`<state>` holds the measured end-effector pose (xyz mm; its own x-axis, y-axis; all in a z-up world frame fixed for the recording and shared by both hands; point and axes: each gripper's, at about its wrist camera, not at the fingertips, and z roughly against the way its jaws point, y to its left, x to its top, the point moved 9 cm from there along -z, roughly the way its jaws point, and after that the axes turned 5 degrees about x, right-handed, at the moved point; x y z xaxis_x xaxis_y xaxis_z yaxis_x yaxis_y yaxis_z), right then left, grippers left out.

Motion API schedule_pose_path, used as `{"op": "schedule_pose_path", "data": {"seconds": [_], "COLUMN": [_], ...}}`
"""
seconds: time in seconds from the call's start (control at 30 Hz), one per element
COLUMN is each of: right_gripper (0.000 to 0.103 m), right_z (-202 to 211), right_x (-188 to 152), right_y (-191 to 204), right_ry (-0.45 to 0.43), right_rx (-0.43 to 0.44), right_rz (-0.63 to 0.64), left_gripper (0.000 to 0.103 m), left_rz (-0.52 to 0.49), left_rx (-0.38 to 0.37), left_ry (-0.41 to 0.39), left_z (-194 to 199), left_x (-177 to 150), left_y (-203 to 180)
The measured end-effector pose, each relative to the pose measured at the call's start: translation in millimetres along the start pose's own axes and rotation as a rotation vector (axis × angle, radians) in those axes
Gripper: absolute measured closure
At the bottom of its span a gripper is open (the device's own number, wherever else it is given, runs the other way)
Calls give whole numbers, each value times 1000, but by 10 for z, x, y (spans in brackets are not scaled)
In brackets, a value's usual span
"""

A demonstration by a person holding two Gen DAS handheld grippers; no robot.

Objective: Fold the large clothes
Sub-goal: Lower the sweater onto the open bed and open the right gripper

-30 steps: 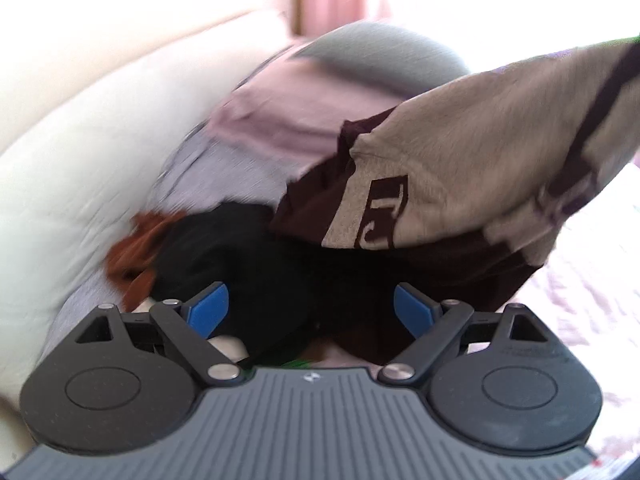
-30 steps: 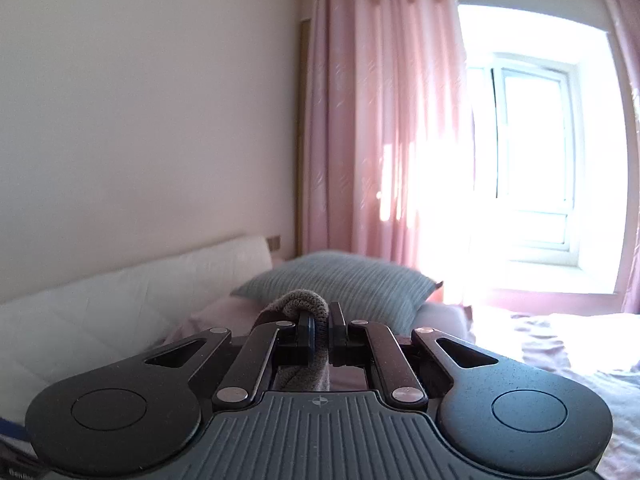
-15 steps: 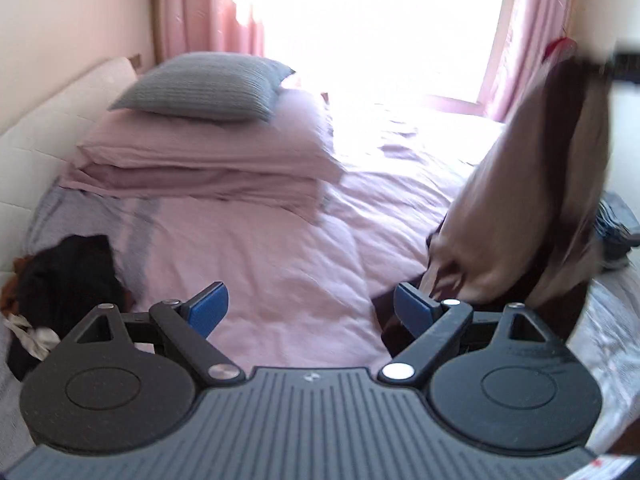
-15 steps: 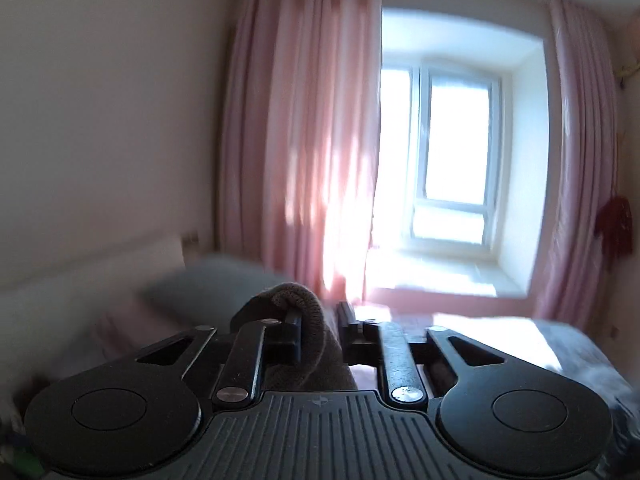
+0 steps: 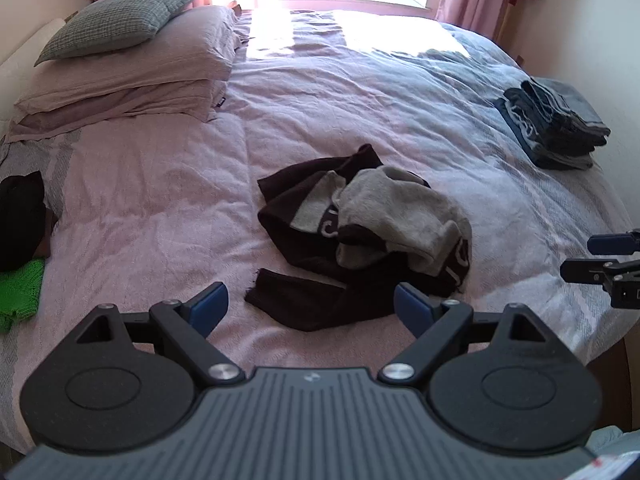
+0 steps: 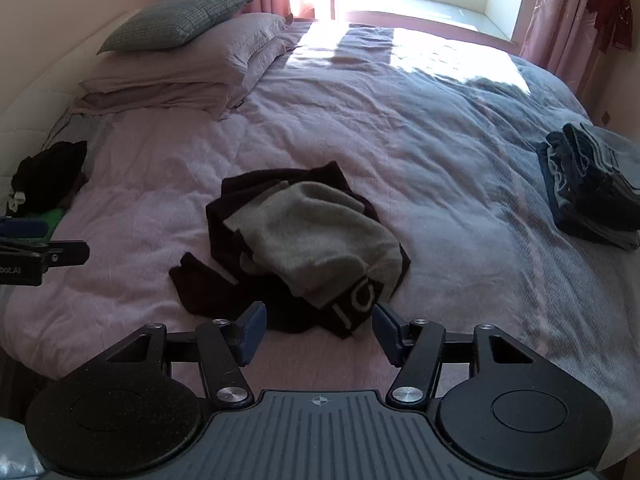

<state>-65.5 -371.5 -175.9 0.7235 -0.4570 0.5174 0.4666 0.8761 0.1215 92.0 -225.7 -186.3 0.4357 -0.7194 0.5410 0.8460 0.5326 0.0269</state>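
Maroon-and-grey garment (image 5: 362,236) now crumpled on bed (image 5: 152,200), released from right gripper (image 6: 318,330); both grippers spread.

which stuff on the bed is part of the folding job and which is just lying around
Job:
- crumpled brown and grey garment, mid-bed
- left gripper, open
- right gripper, open

Lying about:
- folded jeans stack
- black and green clothes pile
- grey cushion on pink pillows
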Motion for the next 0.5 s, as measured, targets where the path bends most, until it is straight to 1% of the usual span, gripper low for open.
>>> {"op": "schedule_pose_path", "data": {"seconds": [0.13, 0.23, 0.33, 0.5], "right_gripper": [47, 47, 47, 47], "right_z": [150, 238, 281, 318], "right_x": [-168, -262, -363, -532], "right_y": [-104, -157, -156, -7], "right_ry": [-33, -55, -65, -72], "right_rx": [11, 16, 21, 18], "right_rz": [-30, -59, -91, -135], "left_gripper": [15, 15, 15, 15], "left_rz": [-59, -81, -100, -142], "left_rx": [-1, -6, -19, -41], "left_ry": [-10, -16, -19, 3], "left_z": [79, 138, 179, 163], "left_x": [-35, -66, -98, -190], "left_y": [-231, -303, -316, -270]}}
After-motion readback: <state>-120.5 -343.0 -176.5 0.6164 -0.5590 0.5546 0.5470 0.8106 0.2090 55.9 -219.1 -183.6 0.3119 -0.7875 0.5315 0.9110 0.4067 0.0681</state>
